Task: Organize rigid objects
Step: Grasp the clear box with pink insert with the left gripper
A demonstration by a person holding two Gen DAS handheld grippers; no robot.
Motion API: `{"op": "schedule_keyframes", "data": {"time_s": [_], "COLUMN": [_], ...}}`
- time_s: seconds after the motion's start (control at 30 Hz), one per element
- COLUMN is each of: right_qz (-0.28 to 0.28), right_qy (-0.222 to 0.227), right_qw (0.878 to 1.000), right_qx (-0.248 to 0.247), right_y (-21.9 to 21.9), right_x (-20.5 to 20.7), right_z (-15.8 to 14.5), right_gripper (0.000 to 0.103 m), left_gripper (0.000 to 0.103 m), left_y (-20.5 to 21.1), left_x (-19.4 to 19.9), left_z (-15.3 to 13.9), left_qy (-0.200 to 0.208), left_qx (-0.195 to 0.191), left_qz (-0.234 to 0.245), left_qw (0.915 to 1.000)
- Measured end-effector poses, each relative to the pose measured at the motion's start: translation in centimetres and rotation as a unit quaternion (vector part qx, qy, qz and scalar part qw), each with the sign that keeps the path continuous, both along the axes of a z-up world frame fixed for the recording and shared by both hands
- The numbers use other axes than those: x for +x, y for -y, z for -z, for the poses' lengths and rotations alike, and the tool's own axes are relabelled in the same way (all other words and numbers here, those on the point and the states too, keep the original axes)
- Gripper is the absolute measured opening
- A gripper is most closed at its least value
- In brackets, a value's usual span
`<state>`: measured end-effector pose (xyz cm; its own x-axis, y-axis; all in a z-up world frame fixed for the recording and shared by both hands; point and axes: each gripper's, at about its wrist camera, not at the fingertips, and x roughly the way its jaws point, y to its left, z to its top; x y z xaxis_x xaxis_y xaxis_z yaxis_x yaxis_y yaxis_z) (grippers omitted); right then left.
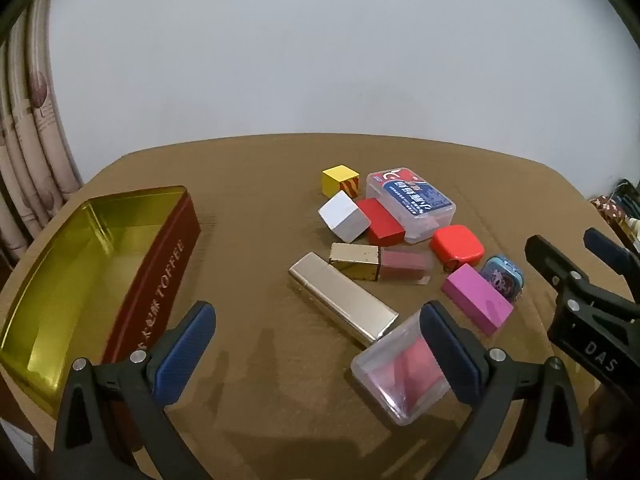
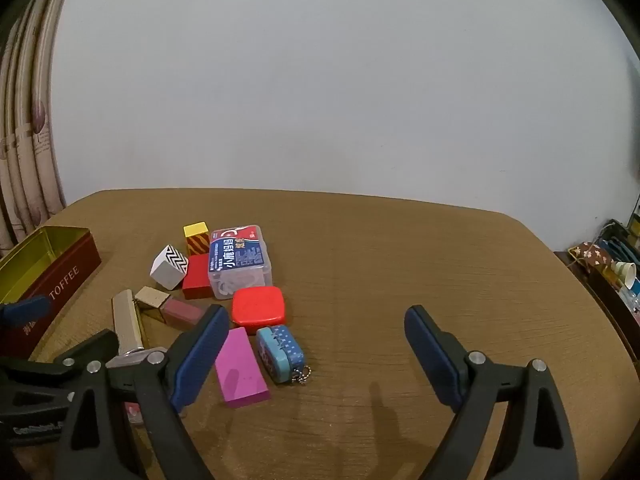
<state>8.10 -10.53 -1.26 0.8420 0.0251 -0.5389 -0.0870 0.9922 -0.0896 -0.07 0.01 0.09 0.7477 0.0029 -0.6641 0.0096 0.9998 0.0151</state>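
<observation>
A heap of small rigid things lies on the brown table (image 1: 260,184): a yellow cube (image 1: 339,184), a white block (image 1: 344,217), a red block (image 1: 380,222), a clear box with a blue label (image 1: 412,202), a lip gloss with a gold cap (image 1: 380,265), a gold bar (image 1: 342,300), a red rounded case (image 1: 456,247), a pink block (image 1: 478,299), a small blue tin (image 1: 502,278) and a clear case with red inside (image 1: 400,376). My left gripper (image 1: 316,340) is open, its right finger over that clear case. My right gripper (image 2: 316,344) is open above bare table beside the pink block (image 2: 240,366).
An open toffee tin (image 1: 60,280), gold inside and dark red outside, stands at the left with nothing in it. The right gripper's black frame (image 1: 580,300) shows at the right of the left wrist view. Curtains hang far left; clutter sits beyond the table's right edge (image 2: 608,268).
</observation>
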Motion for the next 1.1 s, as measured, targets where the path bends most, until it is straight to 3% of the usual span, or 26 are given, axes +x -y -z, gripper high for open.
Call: {"op": "schedule_keyframes", "data": {"time_s": [0.17,0.27,0.43,0.53,0.7,0.87,1.1], "right_qz": [0.0,0.003,0.013,0.017,0.01,0.014,0.022], "right_qy": [-0.013,-0.021,-0.02,-0.031,-0.026,-0.031,-0.033], "right_qw": [1.0,1.0,1.0,0.999,0.999,0.998,0.996], "right_qx": [0.009,0.015,0.019,0.037,0.044,0.062,0.078], "right_y": [0.2,0.9,3.7,4.7,4.9,5.4,5.9], "right_x": [0.4,0.4,0.2,0.6,0.3,0.6,0.8], "right_z": [0.0,-0.1,0.2,0.4,0.3,0.2,0.2], "right_gripper": [0.092,0.092,0.092,0.092,0.092,0.092,0.092], "left_gripper": [0.101,0.101,0.102,0.102,0.102,0.101,0.101], "left_y": [-1.5,-2.1,-1.6,-1.5,0.0,1.6,2.4], "left_x": [-1.6,-3.6,-3.6,-2.4,-0.6,2.4,3.6], "left_z": [-0.2,-0.5,-0.5,0.1,0.2,1.3,3.0], "left_qy": [-0.008,-0.006,-0.042,-0.078,-0.096,-0.138,-0.183], "left_qx": [-0.002,0.02,0.048,0.045,0.057,0.051,0.051], "left_qz": [0.029,0.052,0.102,0.132,0.18,0.229,0.265], "left_qw": [0.9996,0.9984,0.9928,0.9872,0.9774,0.9621,0.9454]}}
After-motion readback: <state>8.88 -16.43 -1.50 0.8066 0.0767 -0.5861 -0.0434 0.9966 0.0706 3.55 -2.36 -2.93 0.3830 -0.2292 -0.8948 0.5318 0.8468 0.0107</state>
